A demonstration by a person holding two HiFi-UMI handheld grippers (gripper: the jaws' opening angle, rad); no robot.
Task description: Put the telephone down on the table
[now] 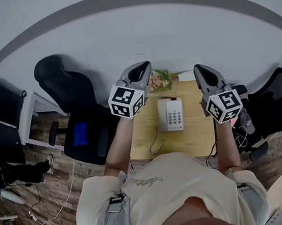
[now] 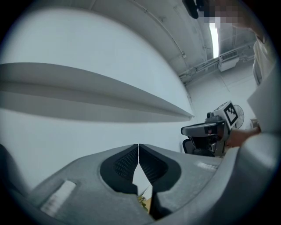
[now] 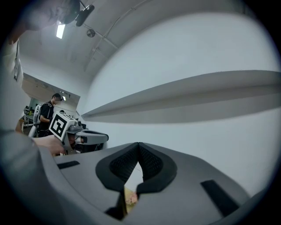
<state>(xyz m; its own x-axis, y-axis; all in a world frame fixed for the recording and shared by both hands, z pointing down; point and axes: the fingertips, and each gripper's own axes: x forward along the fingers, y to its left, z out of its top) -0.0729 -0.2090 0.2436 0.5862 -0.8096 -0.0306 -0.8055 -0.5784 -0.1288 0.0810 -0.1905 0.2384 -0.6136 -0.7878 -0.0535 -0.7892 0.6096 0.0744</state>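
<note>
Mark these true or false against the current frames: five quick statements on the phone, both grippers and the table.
1. The white push-button telephone lies on the light wooden table. True.
2. The left gripper is clamped on the telephone's handset. False: its jaws are together with nothing between them, clear of the phone.
3. The right gripper is shut and empty. True.
4. The small bunch of flowers sits at the table's near edge, by the person. False: it is at the far edge, by the wall.
5. A black office chair stands off the table's left side in the head view. True.
</note>
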